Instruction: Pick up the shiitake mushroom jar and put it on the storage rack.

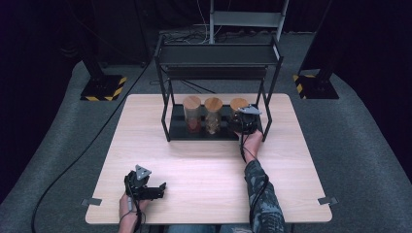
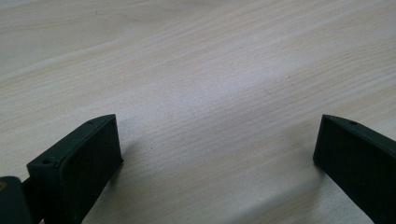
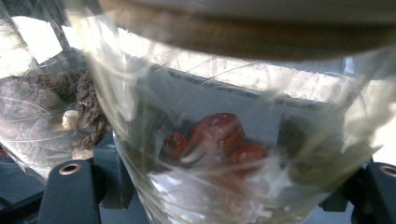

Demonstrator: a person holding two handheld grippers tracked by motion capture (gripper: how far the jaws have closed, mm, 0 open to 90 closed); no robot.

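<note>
Right gripper [image 1: 244, 122] is up at the black metal shelf rack [image 1: 167, 127] in the upper middle of the frame, its jaws spread either side of the rightmost clear glass jar with a wooden lid [image 3: 233, 140], red fruit inside; whether they press the glass, I cannot tell. Just left of it stands a second lidded jar of dark dried pieces [image 1: 213, 115], then a third [image 1: 192, 113], crowding that side. Left gripper [image 1: 158, 187] rests wide open and empty on the pale wooden table [image 1: 204, 174], lower left.

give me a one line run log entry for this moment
right gripper: jaws around rightmost jar on rack, grip unconfirmed | left gripper: open, empty, on table
</note>
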